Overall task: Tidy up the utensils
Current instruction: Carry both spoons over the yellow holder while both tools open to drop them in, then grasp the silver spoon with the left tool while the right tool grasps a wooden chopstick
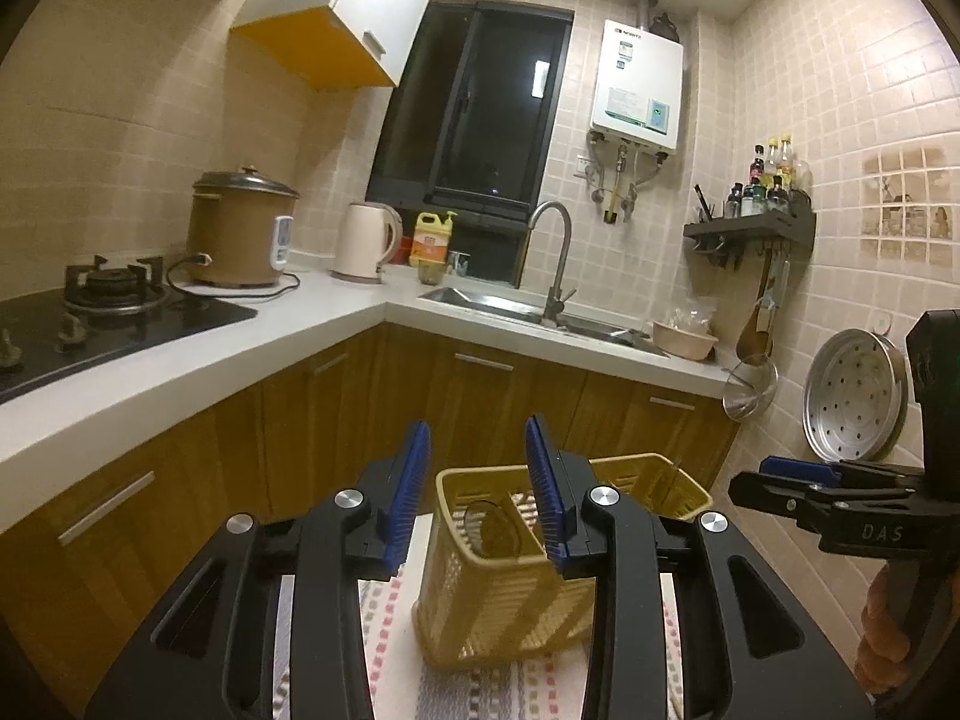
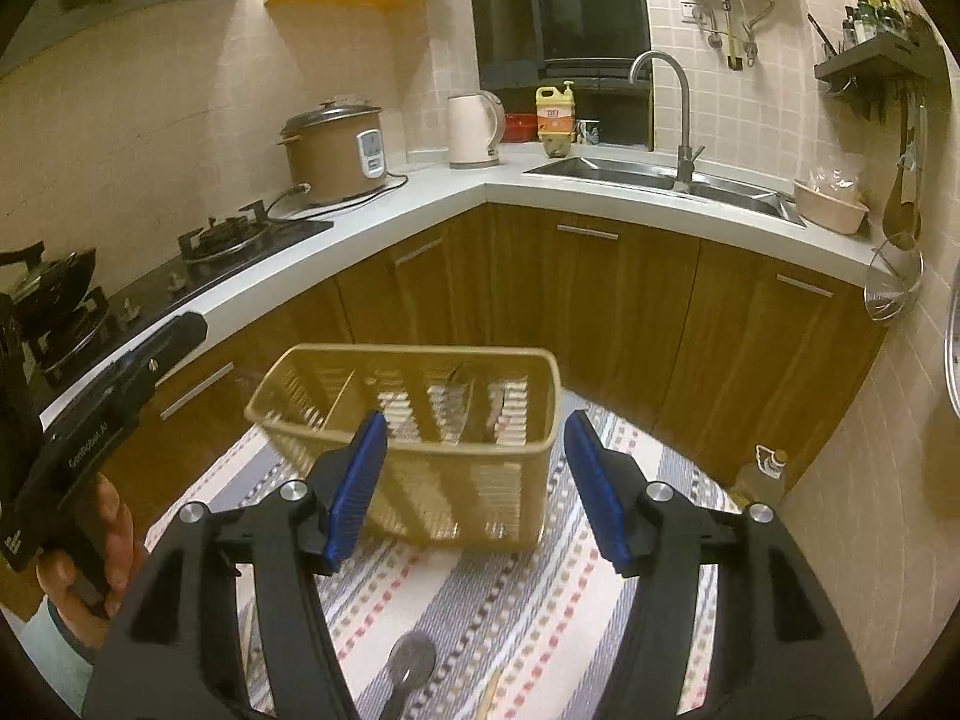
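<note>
A yellow slotted utensil basket (image 1: 498, 612) (image 2: 456, 498) stands on a striped cloth (image 2: 480, 588). A dark rounded utensil (image 1: 492, 531) (image 2: 471, 402) leans inside it. My left gripper (image 1: 480, 498) hovers over the basket's near rim, open, with nothing between its blue pads. My right gripper (image 2: 474, 486) is open in front of the basket, also holding nothing. On the cloth just below it lie a round-wheeled utensil (image 2: 411, 657) and a wooden stick (image 2: 492, 690). Each gripper shows at the edge of the other's view: right gripper (image 1: 756, 483), left gripper (image 2: 174, 342).
An L-shaped white counter (image 2: 372, 222) runs behind, with a gas stove (image 2: 222, 240), rice cooker (image 2: 336, 150), kettle (image 2: 474, 129) and sink (image 2: 660, 174). Wooden cabinet doors (image 2: 588, 300) stand below. A steamer tray (image 1: 852, 396) and ladles (image 1: 750, 384) hang on the right wall. A small bottle (image 2: 774, 462) stands by the wall.
</note>
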A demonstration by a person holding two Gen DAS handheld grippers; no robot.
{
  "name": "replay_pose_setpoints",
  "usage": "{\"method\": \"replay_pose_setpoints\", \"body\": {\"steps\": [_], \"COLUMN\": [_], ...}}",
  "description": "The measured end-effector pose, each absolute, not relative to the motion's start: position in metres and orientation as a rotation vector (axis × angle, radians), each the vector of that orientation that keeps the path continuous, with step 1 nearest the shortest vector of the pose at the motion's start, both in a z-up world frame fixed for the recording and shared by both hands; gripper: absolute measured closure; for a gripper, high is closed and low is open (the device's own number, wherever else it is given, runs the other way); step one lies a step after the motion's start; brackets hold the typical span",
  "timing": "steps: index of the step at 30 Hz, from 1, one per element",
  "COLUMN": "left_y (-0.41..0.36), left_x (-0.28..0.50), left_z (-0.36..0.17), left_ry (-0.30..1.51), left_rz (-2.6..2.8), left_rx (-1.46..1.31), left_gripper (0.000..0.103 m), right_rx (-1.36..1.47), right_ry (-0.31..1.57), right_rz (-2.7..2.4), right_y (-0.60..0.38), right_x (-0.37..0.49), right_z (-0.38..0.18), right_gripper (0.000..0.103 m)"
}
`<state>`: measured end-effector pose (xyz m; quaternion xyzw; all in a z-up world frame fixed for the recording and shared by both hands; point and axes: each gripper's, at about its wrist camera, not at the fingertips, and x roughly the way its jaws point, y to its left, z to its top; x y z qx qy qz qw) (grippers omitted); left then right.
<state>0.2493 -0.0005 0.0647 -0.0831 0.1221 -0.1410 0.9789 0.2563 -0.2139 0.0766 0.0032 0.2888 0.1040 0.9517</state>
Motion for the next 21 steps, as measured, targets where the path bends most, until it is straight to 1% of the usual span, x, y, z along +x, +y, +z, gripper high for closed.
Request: {"method": "replay_pose_setpoints", "body": {"steps": [3,7,12,19,20,21], "left_y": [0.000,0.001,0.012,0.012,0.010,0.008], "left_x": [0.232,0.209,0.187,0.173,0.171,0.168], "left_z": [0.068,0.063,0.048,0.012,0.005,-0.001], "left_ry": [0.261,0.326,0.517,0.786,0.820,0.846], "left_rz": [-0.286,-0.281,-0.332,-0.436,-0.457,-0.477], "left_rx": [-0.153,-0.096,-0.062,-0.024,-0.011,0.002], "left_gripper": [0.069,0.069,0.069,0.069,0.069,0.069], "right_rx": [-0.021,-0.086,-0.073,-0.030,-0.018,-0.005], "right_ry": [0.645,0.815,0.964,1.090,1.116,1.141], "right_rz": [0.207,0.205,0.231,0.235,0.240,0.246], "right_y": [-0.210,-0.206,-0.211,-0.220,-0.221,-0.221], "right_x": [0.244,0.222,0.196,0.178,0.178,0.177], "right_z": [0.074,0.059,0.035,-0.003,-0.009,-0.016], "right_gripper": [0.045,0.045,0.045,0.045,0.046,0.049]}}
